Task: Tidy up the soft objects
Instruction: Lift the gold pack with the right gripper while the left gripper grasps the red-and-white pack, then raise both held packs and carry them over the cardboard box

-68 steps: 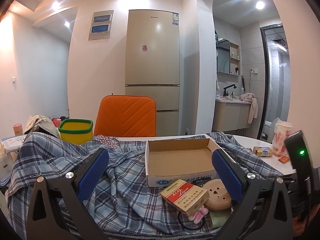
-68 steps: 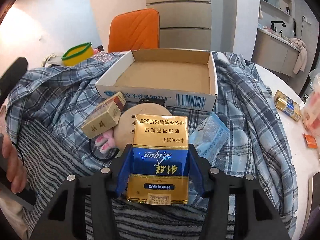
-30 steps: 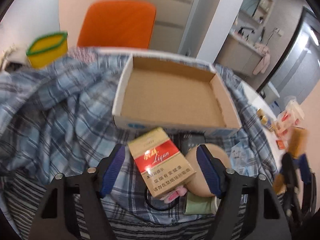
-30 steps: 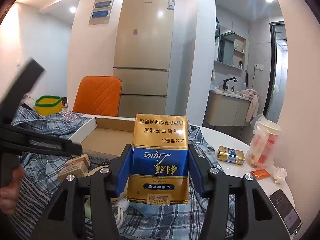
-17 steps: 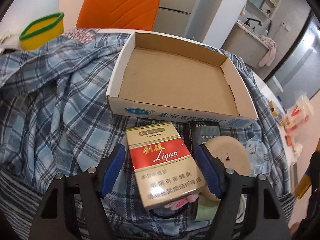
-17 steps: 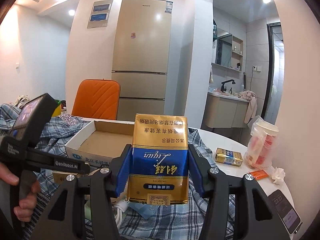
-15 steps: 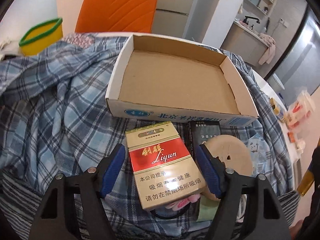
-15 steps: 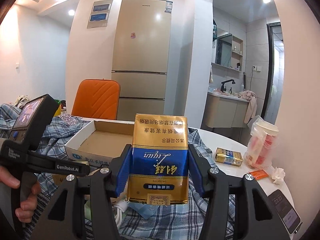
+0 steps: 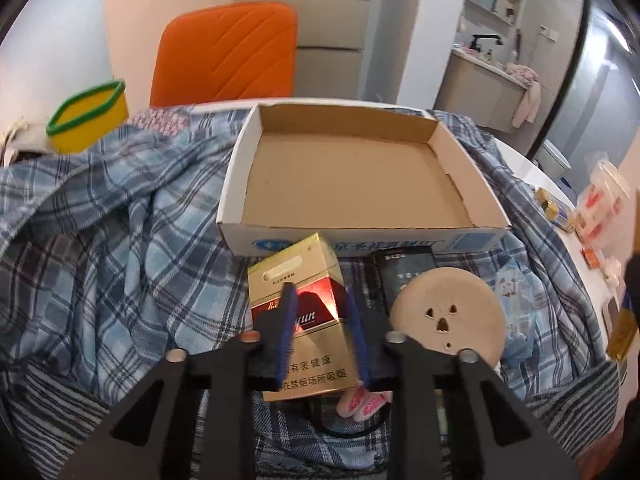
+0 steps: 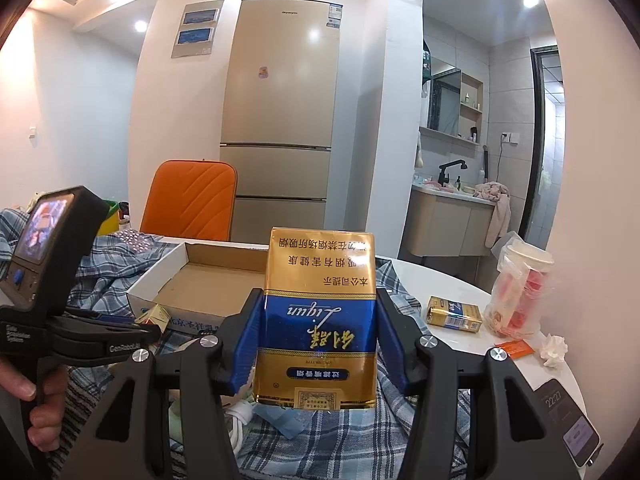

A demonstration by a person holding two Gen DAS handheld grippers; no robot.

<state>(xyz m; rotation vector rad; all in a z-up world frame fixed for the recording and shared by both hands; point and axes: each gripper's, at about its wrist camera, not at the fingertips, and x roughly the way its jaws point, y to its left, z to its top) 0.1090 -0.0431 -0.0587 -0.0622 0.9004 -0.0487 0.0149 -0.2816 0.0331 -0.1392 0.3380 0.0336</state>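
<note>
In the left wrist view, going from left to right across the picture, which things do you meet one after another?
Yellow tub with green rim → orange chair → red and gold cigarette pack, between the left gripper's fingers → round beige disc → small packets on the white table.

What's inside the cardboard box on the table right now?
The cardboard box shows only bare brown floor, nothing in it. The near inner corner is hidden by its front wall.

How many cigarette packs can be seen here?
3: the red pack between the left gripper fingers, the blue pack in the right gripper, a small gold pack on the table. Others may be hidden.
</note>
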